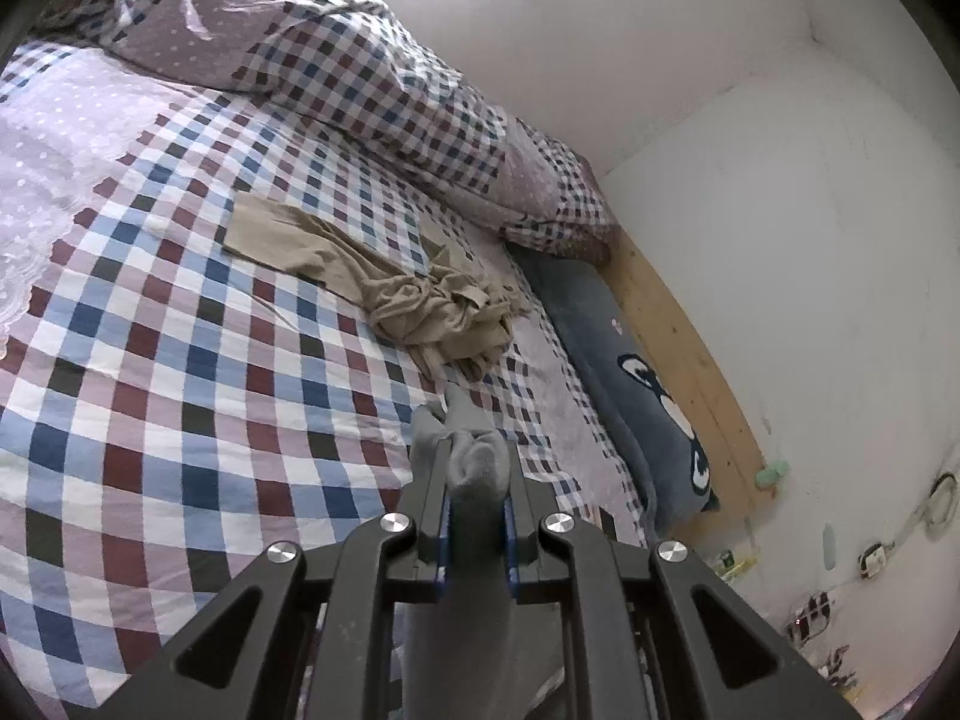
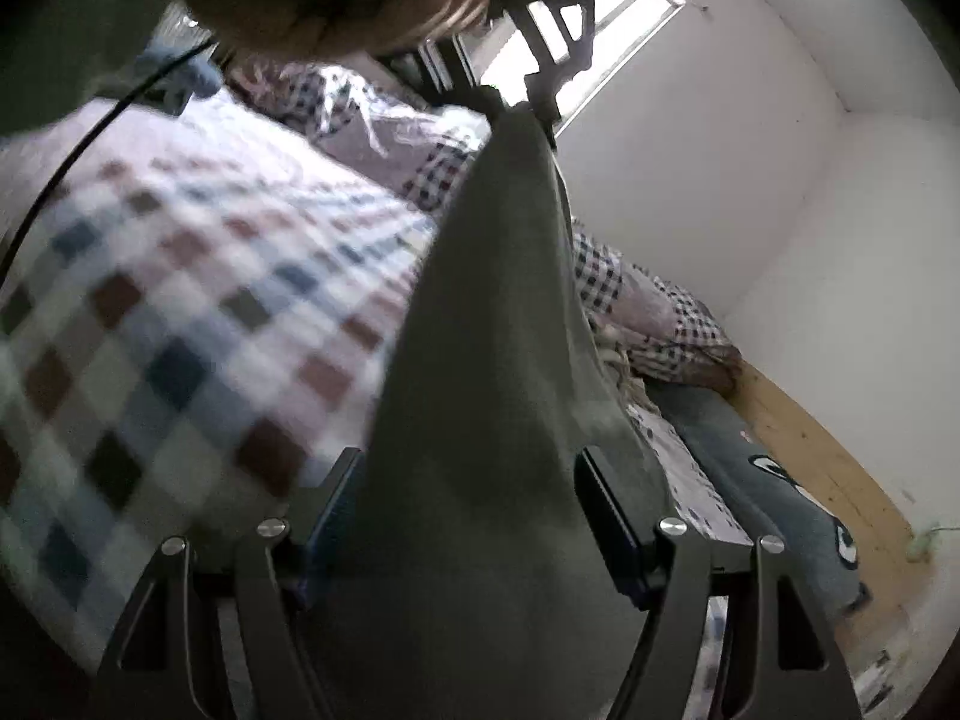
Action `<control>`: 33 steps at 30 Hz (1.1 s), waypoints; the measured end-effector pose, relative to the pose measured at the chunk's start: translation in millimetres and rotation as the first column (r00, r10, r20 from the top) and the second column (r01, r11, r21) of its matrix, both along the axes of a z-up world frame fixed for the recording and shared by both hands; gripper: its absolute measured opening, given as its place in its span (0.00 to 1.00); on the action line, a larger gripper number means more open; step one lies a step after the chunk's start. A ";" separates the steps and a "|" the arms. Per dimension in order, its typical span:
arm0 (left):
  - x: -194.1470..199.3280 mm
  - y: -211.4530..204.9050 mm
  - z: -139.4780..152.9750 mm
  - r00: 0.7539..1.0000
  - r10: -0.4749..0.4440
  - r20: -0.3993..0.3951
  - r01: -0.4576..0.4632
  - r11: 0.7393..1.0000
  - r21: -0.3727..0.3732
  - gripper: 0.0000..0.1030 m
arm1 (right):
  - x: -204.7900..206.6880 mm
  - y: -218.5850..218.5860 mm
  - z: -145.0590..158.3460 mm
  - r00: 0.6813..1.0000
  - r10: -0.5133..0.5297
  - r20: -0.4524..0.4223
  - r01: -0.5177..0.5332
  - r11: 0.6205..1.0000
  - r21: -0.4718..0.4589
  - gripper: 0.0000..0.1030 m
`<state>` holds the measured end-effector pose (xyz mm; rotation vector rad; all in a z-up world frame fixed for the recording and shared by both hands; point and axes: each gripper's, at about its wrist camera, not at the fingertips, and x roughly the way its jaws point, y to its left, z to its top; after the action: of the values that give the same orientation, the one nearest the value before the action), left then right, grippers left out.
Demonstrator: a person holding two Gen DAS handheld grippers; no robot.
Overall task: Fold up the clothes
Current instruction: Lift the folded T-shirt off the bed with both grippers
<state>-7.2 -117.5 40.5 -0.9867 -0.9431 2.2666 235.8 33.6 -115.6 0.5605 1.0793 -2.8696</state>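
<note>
Between left gripper (image 1: 477, 462) fingers: grey garment (image 1: 474, 468).

This is a bedroom in a home. A bed with a checked sheet (image 1: 180, 360) fills the left and middle of the frame, a quilt (image 1: 336, 60) is heaped at the top, a wooden bed frame (image 1: 678, 330) meets white walls (image 1: 780, 210) at right, and a window (image 2: 624, 18) shows in the upper middle.

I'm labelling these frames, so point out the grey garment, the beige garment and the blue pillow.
Grey garment (image 1: 477, 462): left wrist view, bunched end between the tongs.
Beige garment (image 1: 420, 300): left wrist view, crumpled middle.
Blue pillow (image 1: 606, 336): left wrist view, plain upper part.
</note>
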 end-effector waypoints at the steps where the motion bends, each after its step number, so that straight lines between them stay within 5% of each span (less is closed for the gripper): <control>1: -0.3 -1.1 -0.9 1.000 0.004 0.005 -0.004 1.000 0.004 0.11 | 4.3 3.2 -2.7 1.000 0.002 0.011 -0.003 1.000 0.013 0.71; 5: -0.7 -2.2 -3.2 1.000 0.015 0.017 -0.016 1.000 0.020 0.11 | 14.6 8.5 -6.6 0.999 0.024 0.038 -0.026 0.998 0.055 0.64; 12: 0.8 -4.8 -5.8 0.999 0.036 0.041 -0.038 0.998 0.046 0.11 | 15.6 13.0 -8.5 0.996 0.033 0.077 -0.042 0.993 0.113 0.27; 19: 2.0 -13.2 -8.4 0.993 0.083 0.088 -0.090 0.993 0.083 0.11 | 25.4 19.6 16.7 0.987 0.059 0.147 -0.077 0.990 0.119 0.12; 26: 17.7 -29.6 6.8 0.987 0.133 0.092 -0.146 0.977 0.154 0.11 | 36.7 35.6 67.4 0.977 0.085 0.195 -0.103 0.991 0.083 0.09; 33: 58.0 -70.8 40.9 0.970 0.234 0.074 -0.245 0.939 0.240 0.11 | 32.8 62.6 152.1 0.968 0.153 0.200 -0.155 0.988 -0.005 0.07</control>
<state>50.9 -188.3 81.3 -0.8532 -1.3945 2.2529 268.6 96.1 36.5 0.7140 1.0570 -2.6105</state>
